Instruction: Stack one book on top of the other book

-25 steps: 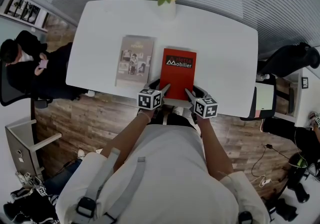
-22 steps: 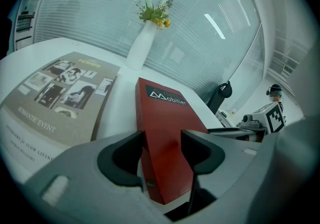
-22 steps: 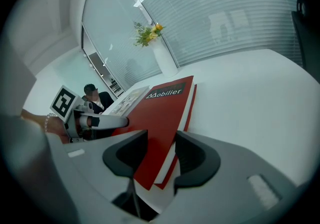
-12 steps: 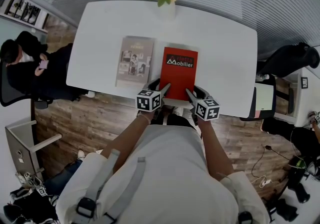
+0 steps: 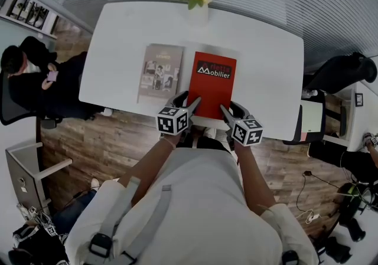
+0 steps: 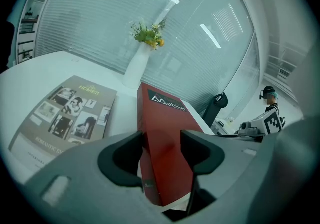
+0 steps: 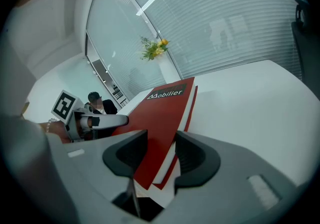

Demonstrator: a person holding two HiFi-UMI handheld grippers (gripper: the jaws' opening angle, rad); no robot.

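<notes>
Red book (image 5: 211,84) sat toward the near edge of the tabletop (image 5: 266,69), long axis running from near edge to far edge. Its near end looked tipped up off the surface. The left gripper (image 5: 188,101) was clamped on the near left corner and the right gripper (image 5: 230,108) on the near right corner, with the cover and pages pinched between the jaws of each.

Grey book (image 5: 158,72) lay flat just beside the red one on its left. It ran parallel with a narrow strip of tabletop between them, so the target was on the left gripper's side. Judgement: the carry goes sideways to the left, keeping the long axes aligned.

Writing: "Mobilier" in white on a dark band at the far end of the red cover. The grey cover's title looked like "HOMES"; the smaller print was unreadable.

Vase (image 5: 198,13) of yellow flowers stood at the far edge, well apart from both books.
</notes>
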